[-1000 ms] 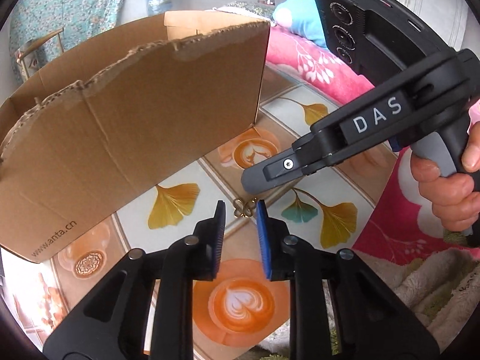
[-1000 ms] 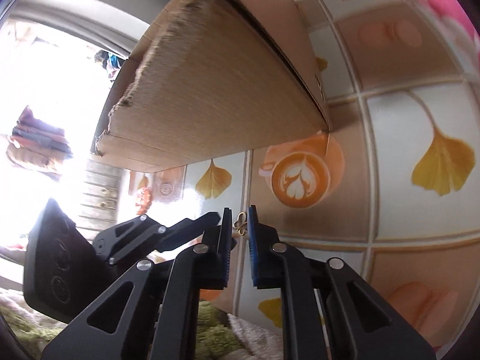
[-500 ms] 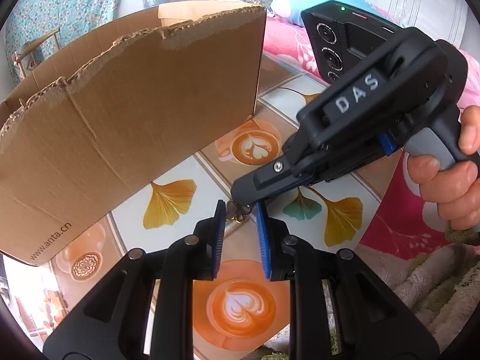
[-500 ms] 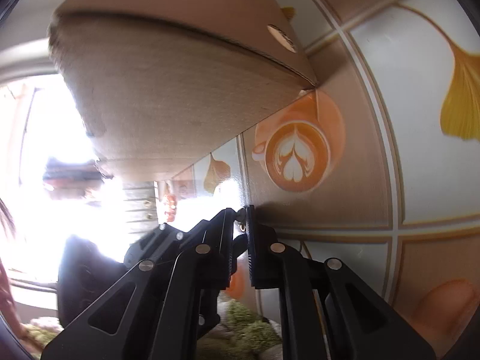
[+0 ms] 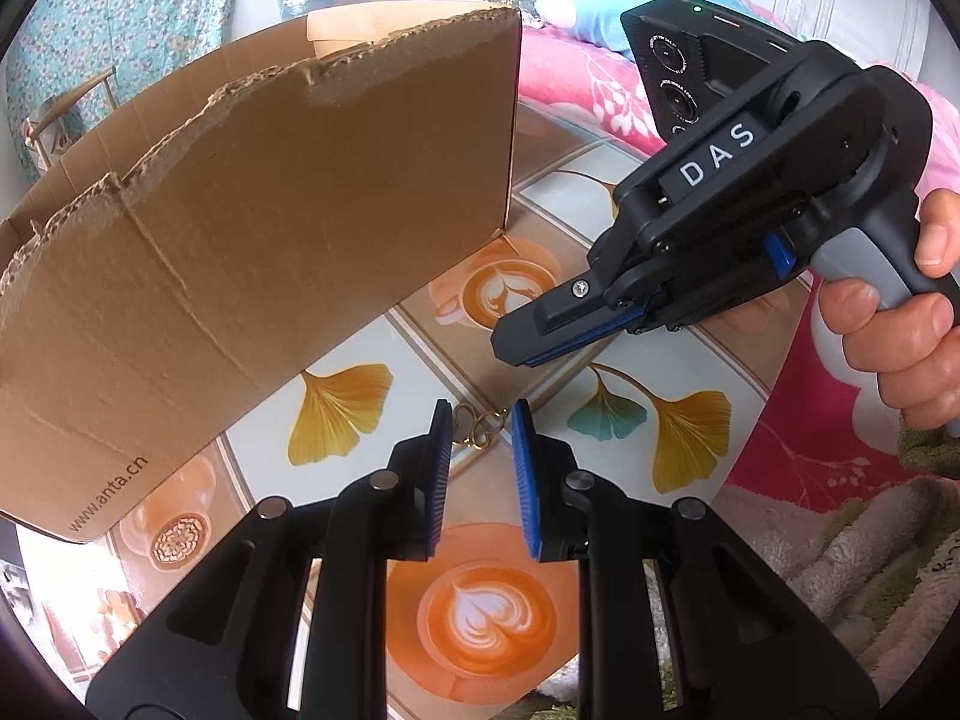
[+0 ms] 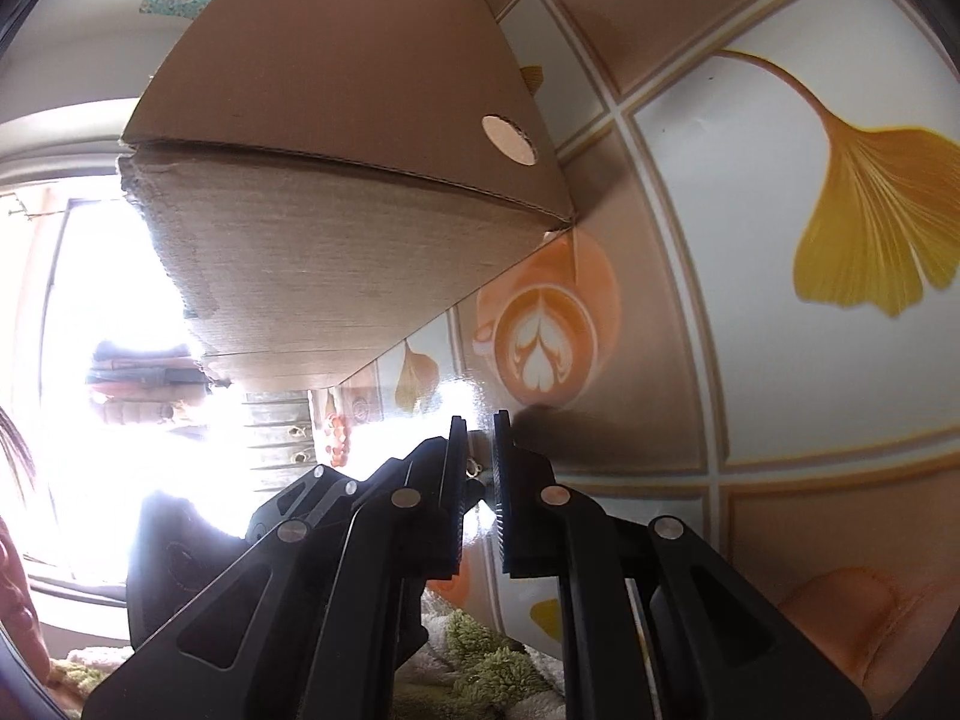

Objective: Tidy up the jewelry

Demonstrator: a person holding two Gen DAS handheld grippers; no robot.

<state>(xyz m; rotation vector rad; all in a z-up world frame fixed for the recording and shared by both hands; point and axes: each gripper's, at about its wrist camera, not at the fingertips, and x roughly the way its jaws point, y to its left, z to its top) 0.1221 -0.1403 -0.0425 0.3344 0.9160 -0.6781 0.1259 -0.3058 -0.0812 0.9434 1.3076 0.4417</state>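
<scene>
Glare from the window washes out the right wrist view, so the small gold clover-shaped jewelry piece (image 5: 477,427) shows clearly only from the left. It lies on the patterned tabletop (image 5: 600,198), between the left gripper (image 5: 477,441)'s parted, non-touching jaws. The right gripper (image 5: 516,354), jaws together and empty, hovers above, beside a torn brown cardboard box (image 5: 258,228).

Gold ornament (image 5: 477,429) on tablecloth (image 5: 606,210), right of cardboard box (image 5: 258,228); towel (image 5: 840,546) nearer

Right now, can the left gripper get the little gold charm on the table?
Probably yes. The gold charm lies on the table just past the left gripper, between its parted fingertips, nothing covering it. The right gripper hovers close above, so it may crowd the grab.
</scene>
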